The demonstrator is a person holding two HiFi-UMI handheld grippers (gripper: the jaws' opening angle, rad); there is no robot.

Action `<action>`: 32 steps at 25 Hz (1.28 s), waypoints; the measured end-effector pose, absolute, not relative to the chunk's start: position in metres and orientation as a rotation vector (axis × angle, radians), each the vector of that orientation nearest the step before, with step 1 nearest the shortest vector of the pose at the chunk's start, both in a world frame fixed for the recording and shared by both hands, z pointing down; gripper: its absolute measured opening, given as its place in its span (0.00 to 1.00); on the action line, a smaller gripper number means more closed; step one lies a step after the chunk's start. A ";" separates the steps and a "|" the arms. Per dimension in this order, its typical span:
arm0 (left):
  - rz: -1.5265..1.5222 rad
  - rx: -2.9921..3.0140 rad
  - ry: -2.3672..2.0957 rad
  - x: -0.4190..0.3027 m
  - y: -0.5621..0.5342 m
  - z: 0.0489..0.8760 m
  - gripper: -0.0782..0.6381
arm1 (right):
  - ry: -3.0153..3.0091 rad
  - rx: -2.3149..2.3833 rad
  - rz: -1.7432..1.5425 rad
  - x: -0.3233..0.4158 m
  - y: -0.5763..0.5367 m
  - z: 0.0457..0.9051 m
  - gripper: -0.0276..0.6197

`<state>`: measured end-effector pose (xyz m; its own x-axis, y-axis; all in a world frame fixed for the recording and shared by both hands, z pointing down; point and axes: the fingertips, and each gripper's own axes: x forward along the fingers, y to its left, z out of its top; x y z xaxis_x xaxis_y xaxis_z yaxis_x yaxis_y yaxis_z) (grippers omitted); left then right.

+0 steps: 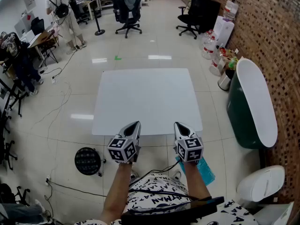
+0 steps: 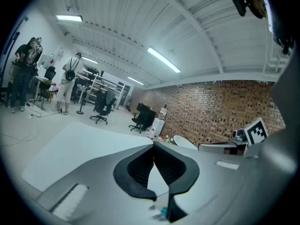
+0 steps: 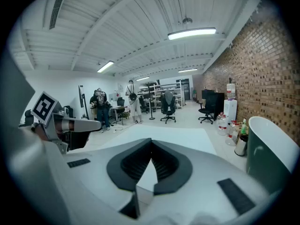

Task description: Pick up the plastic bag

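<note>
A blue plastic bag [image 1: 206, 170] lies on the floor at the lower right, beside the person's leg and just below my right gripper. No bag shows on the white table [image 1: 145, 100]. My left gripper [image 1: 137, 124] and right gripper [image 1: 178, 124] hang side by side over the table's near edge and point away from the person. Both are shut, tips touching, with nothing between them. The left gripper view shows its jaws [image 2: 153, 146] closed above the table top. The right gripper view shows the same for its jaws [image 3: 151, 142].
A dark green tub with a white lid [image 1: 253, 107] stands right of the table, with a white bin [image 1: 260, 184] nearer me. A black round stool [image 1: 87, 161] and cables lie at the lower left. Bottles line the brick wall; office chairs and people are farther back.
</note>
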<state>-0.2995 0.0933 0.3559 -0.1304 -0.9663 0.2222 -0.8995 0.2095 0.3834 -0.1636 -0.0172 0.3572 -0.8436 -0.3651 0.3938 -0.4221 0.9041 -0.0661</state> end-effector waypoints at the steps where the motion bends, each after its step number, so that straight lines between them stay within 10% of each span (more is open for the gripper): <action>1: -0.218 1.732 -2.077 -0.300 0.094 0.355 0.11 | -2.691 0.579 0.210 -0.164 -0.017 0.357 0.06; 28: 0.052 1.976 -1.679 -0.167 0.034 0.407 0.11 | -2.649 0.884 0.408 -0.065 -0.034 0.393 0.09; 32: 0.093 2.031 -1.569 -0.114 0.000 0.424 0.11 | -2.585 0.918 0.501 -0.024 -0.058 0.427 0.28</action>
<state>-0.1141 -0.0003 0.4237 0.3108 -0.8692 0.3846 -0.9087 -0.1531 0.3884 -0.0243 -0.0576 0.4271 -0.7283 -0.5296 0.4347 -0.6537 0.7272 -0.2093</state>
